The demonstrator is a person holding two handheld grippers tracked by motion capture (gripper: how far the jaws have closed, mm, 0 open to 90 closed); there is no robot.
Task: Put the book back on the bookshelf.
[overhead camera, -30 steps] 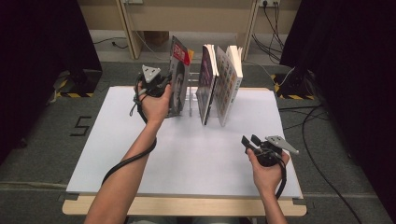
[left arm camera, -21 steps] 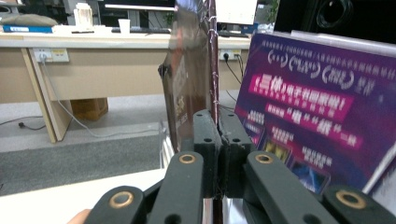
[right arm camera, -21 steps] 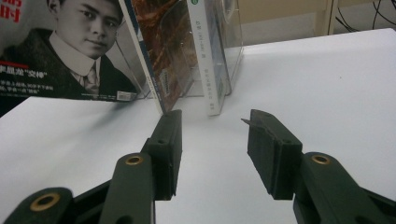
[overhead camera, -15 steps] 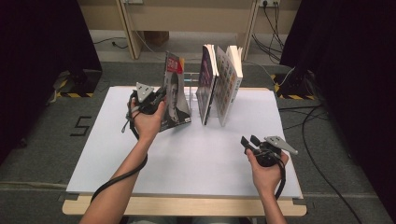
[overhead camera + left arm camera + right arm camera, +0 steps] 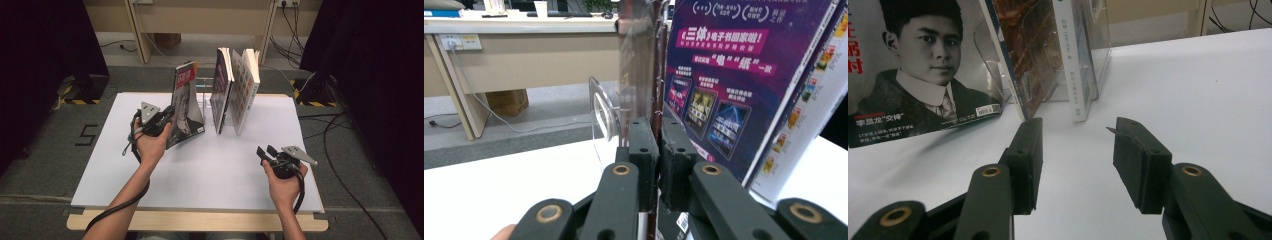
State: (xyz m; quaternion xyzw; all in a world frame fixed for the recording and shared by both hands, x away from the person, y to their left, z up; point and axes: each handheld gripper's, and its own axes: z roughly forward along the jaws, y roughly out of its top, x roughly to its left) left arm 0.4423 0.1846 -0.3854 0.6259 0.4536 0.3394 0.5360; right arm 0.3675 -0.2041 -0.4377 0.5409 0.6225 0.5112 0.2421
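Clamping the portrait-cover magazine by its edge, the left gripper has it out of the clear rack, tilted over the white table, not yet laid down; the right gripper waits, jaws apart.

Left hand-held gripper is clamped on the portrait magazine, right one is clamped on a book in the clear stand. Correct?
Not quite. The right hand-held gripper holds nothing: the right gripper view shows its jaws open over the bare white table, short of the books in the clear stand. The left hand-held gripper is indeed clamped on the portrait magazine.
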